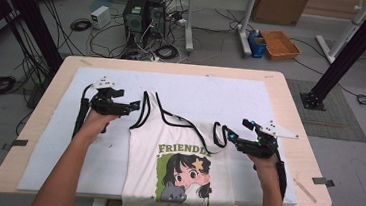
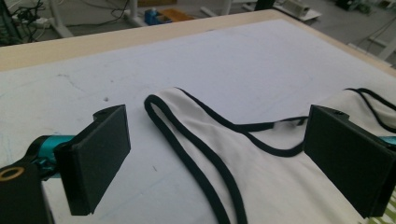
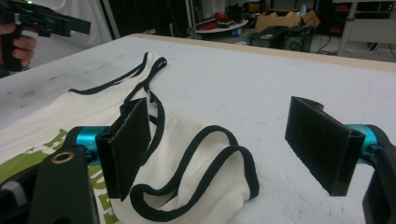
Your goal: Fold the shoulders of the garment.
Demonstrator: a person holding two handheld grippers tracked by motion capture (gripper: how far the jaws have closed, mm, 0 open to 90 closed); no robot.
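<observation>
Two grippers sit at the shoulders of a tank top (image 1: 181,158) spread face-up on the white mat (image 1: 232,95), its hem hanging over the near table edge. The left gripper (image 1: 133,106) has its jaws wide, nothing between them, just beside the left strap (image 2: 187,144), which lies flat and stretched out, probably so the shoulder sits square. The right gripper (image 1: 229,135) also stands wide; its jaws hover above the right strap (image 3: 205,163), which is bunched and looped rather than flat. It looks let go of, and likely needs pulling outward to match the other side before any folding.
</observation>
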